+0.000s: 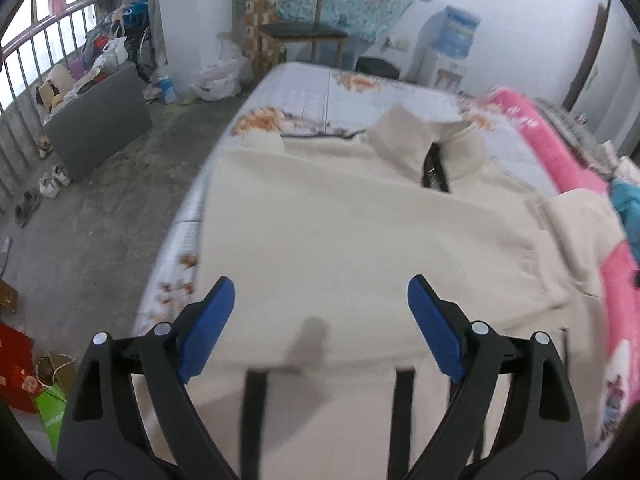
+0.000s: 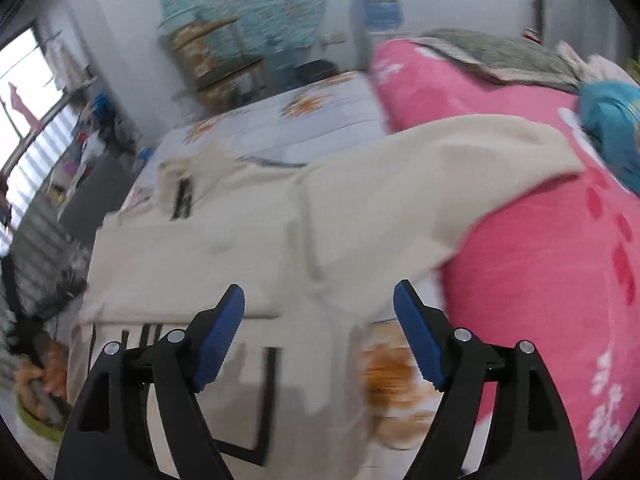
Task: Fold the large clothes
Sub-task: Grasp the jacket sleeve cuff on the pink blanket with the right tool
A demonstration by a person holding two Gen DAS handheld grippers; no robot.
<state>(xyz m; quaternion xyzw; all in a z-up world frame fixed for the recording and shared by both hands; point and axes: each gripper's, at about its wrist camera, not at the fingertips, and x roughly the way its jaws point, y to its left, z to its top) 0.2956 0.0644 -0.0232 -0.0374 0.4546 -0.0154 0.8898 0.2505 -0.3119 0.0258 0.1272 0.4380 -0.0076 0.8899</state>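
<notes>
Room: white walls, a grey concrete floor (image 1: 100, 216) and a wooden chair with a dark seat (image 1: 304, 28) are seen behind a bed.
Bed: a pale sheet printed with orange flowers (image 1: 304, 92) is spread over it; a bright pink quilt with white lettering (image 2: 540, 248) is heaped along its right side.
Hard to make out: both views are smeared by motion blur, more so in the right wrist view; the clutter by the railing (image 1: 80, 68) at far left cannot be told apart piece by piece.
Cut off: the garment's near hem runs under the gripper bodies and out of frame.
Garment: a large cream knitted sweater with a high collar and black stripe trim (image 1: 352, 232) is laid flat on the bed, collar at the far end.
Sleeve: one cream sleeve (image 2: 460, 152) is draped up onto the pink quilt.
Left gripper (image 1: 320, 300): blue pads are spread wide above the sweater, nothing between them.
Right gripper (image 2: 319, 306): blue pads are likewise spread apart over the sweater's near edge, gripping nothing.
</notes>
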